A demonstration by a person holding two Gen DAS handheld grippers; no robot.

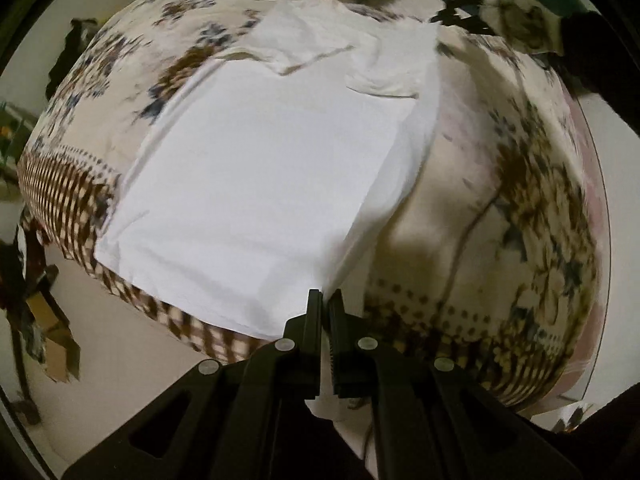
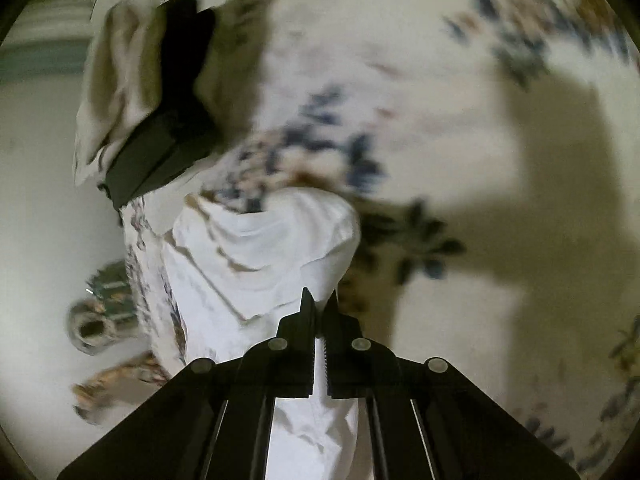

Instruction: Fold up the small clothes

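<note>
White garment (image 1: 256, 168) on floral bedspread (image 1: 500, 184) | both jaws clamped on its edges

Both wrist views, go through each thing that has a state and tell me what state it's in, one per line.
White garment: partly folded, right edge lifted off the bed.
Left gripper: shut on the garment's lower right corner.
Right gripper: shut on the garment's bunched end.
Floral bedsheet: spread, wrinkled, under the garment.
Dark clothes: heaped at the bed's edge.

Floral bedsheet (image 1: 472, 184), cardboard box (image 1: 60, 340) nearby.
</note>
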